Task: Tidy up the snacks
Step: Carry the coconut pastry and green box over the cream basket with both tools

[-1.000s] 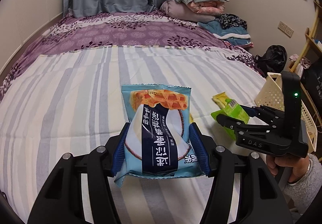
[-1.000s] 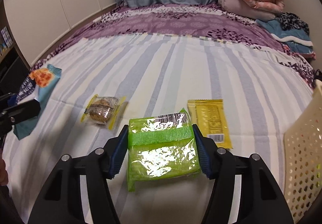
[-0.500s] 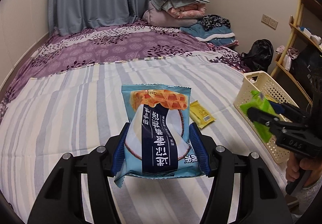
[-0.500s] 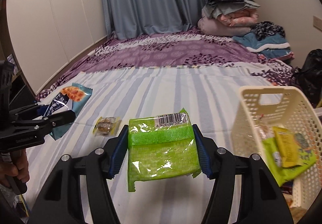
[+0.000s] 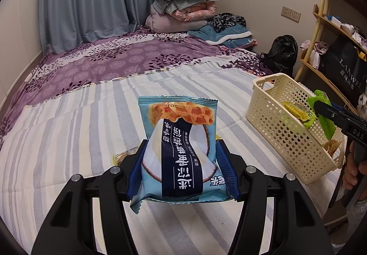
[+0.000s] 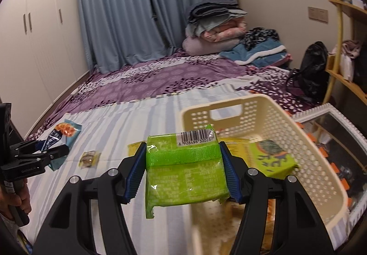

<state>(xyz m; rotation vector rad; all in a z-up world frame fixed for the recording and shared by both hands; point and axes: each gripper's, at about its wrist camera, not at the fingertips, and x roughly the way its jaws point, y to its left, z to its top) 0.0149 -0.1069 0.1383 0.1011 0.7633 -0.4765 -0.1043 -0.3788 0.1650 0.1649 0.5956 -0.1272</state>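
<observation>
Striped bedspread (image 5: 68, 140), left claw (image 5: 181, 170) clamping blue waffle packet (image 5: 181, 151), right claw (image 6: 183, 174) clamping glossy green packet (image 6: 183, 170), seemingly above cream basket (image 6: 298, 131)

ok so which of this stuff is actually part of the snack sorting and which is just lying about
Part of the job:
- blue waffle packet, in left gripper
- green packet, in right gripper
- cream basket
- small wrapped snack

Lying about:
- folded bedding
- black bag
</observation>
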